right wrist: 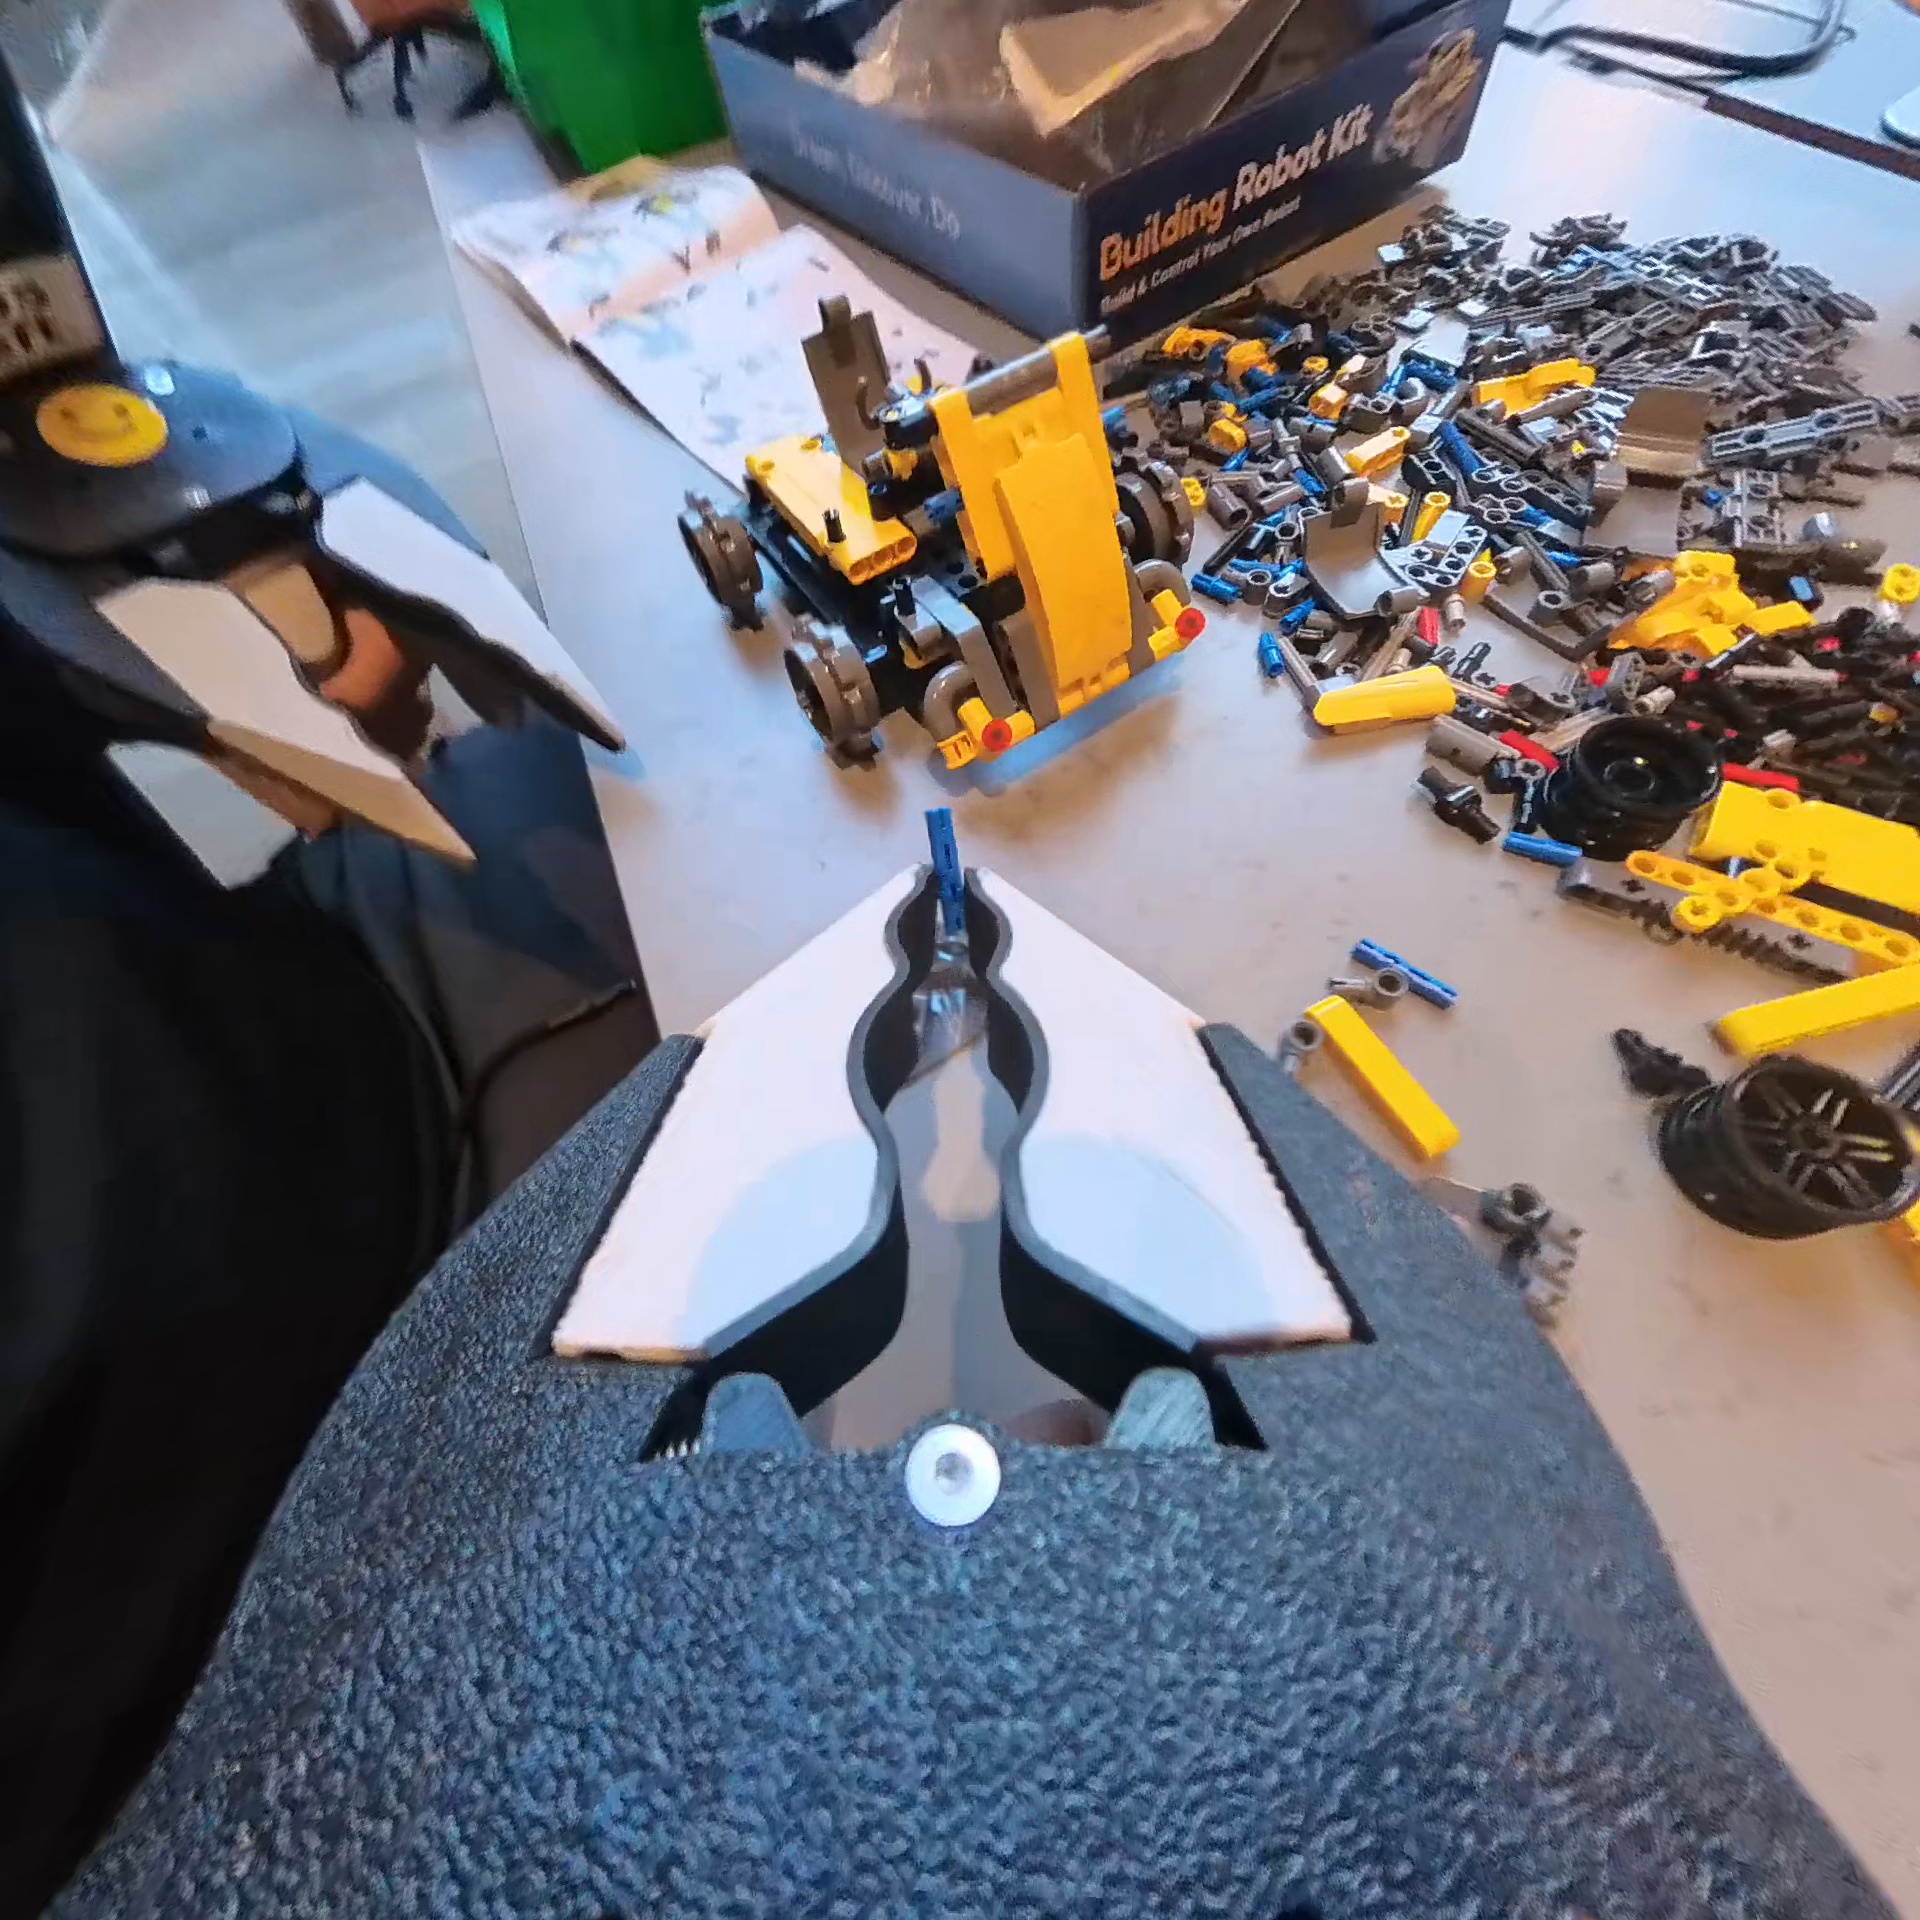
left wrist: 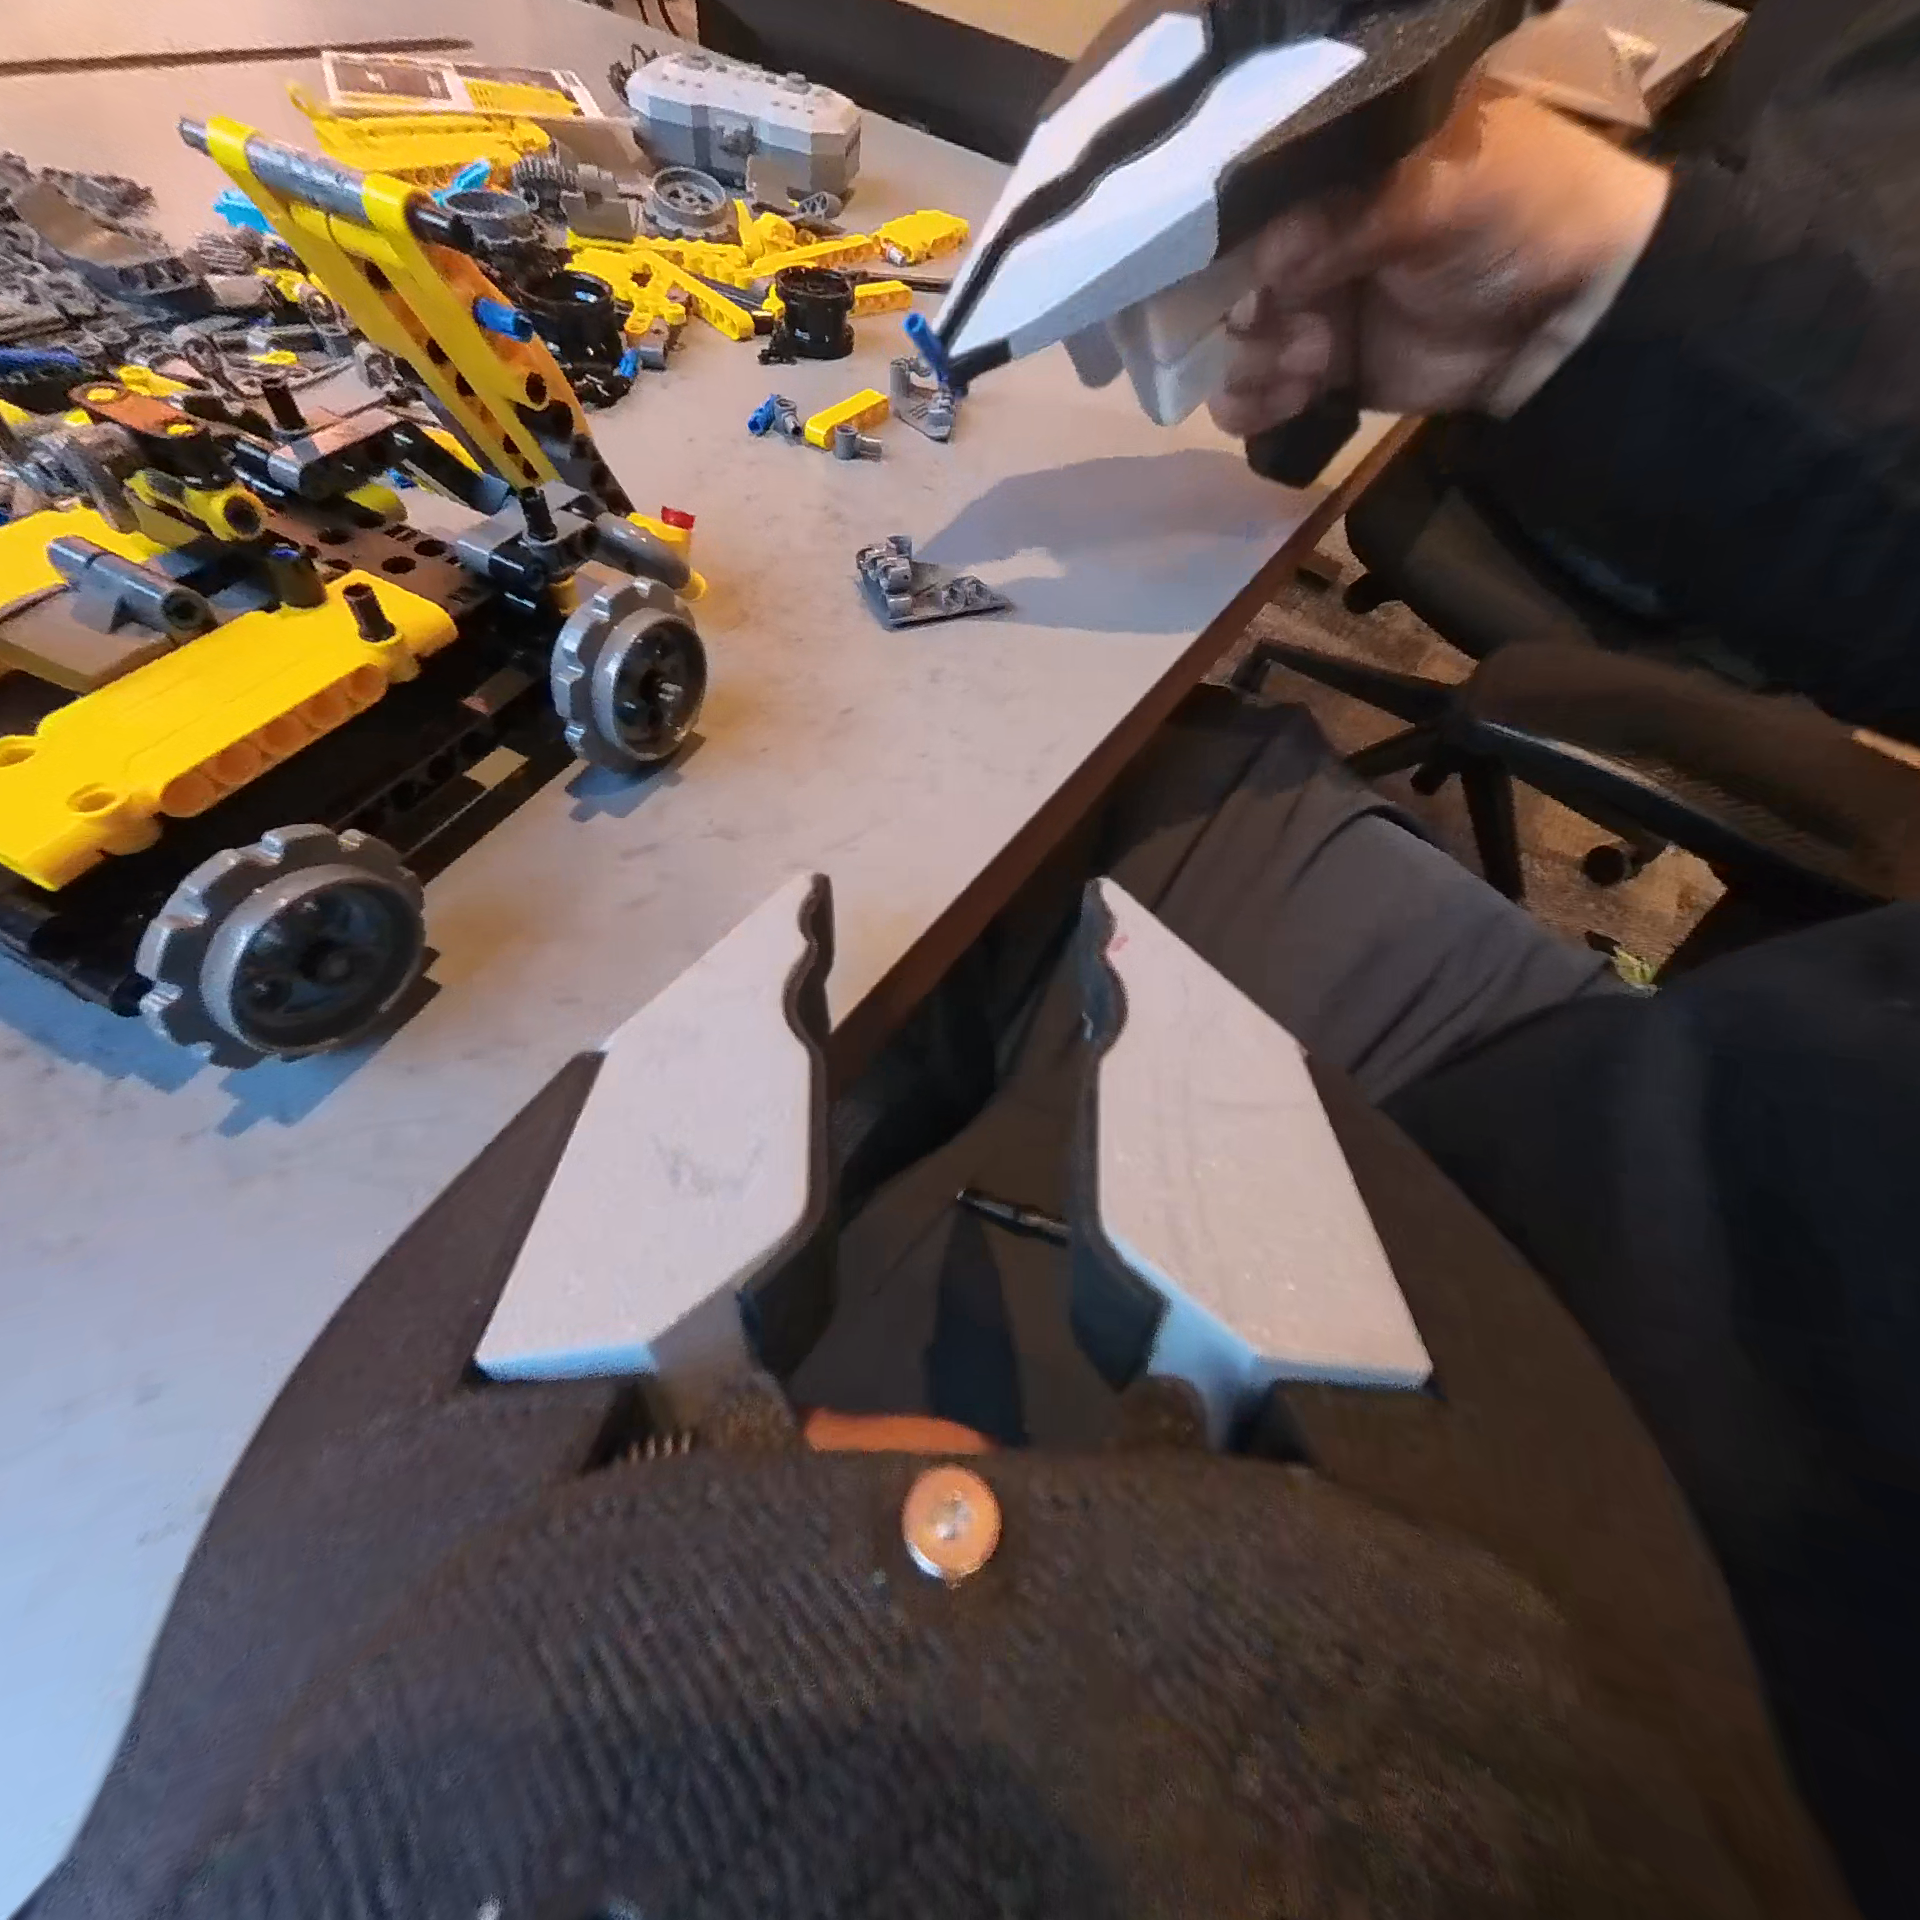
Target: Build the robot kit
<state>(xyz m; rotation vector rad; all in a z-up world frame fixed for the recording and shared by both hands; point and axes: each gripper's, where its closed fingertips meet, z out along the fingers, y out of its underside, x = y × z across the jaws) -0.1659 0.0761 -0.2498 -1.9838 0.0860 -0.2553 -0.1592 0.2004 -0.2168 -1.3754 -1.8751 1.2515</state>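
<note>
My right gripper (right wrist: 945, 883) is shut on a thin blue pin (right wrist: 941, 844) that sticks out past its tips, low over the grey table (right wrist: 1143, 831). A small grey part (right wrist: 940, 1013) shows between the fingers just behind the pin. In the left wrist view the right gripper (left wrist: 961, 353) holds the blue pin (left wrist: 918, 335) right over the grey part (left wrist: 925, 405); I cannot tell if the two are joined. My left gripper (left wrist: 961, 914) is open and empty, hanging over the table's near edge (left wrist: 1091, 748). It also shows in the right wrist view (right wrist: 540, 800). A yellow and black wheeled model (right wrist: 966, 582) stands beyond the pin.
A large pile of loose grey, blue and yellow parts (right wrist: 1558, 468) fills the right of the table, with black wheels (right wrist: 1787, 1143) and a yellow beam (right wrist: 1382, 1075). A dark blue kit box (right wrist: 1091, 135) and an open booklet (right wrist: 665, 281) lie at the back. A grey plate (left wrist: 925, 592) lies alone. A chair (left wrist: 1558, 769) stands beside the table. Across from one pair of fingers to the other is roughly 15 cm. About 5 cm separates my right fingertips from the grey plate (left wrist: 925, 592).
</note>
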